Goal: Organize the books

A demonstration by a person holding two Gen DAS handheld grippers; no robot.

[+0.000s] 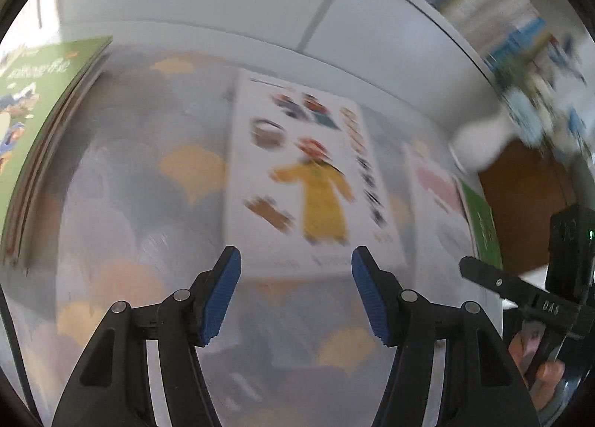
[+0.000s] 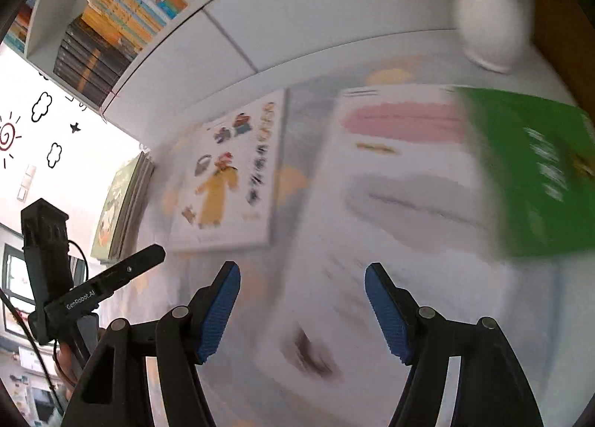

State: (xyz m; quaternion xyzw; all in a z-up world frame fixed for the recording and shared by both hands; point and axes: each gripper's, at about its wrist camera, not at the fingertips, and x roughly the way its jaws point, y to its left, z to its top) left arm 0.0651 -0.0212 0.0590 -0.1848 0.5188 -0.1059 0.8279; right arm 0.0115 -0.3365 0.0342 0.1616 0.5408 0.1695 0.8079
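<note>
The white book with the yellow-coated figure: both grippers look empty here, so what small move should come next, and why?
Probably ease the left gripper forward and down to that white book. It lies flat on the patterned table cover, straight ahead of the open jaws, which hold nothing. The right gripper is open too, above a second white book partly under a green book. Heavy motion blur hides the exact gap.

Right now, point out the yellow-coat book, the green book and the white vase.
Yellow-coat book (image 1: 308, 181), left wrist view, cover's middle.
Green book (image 2: 535, 174), right wrist view, cover's middle.
White vase (image 2: 491, 6), right wrist view, its body.
</note>
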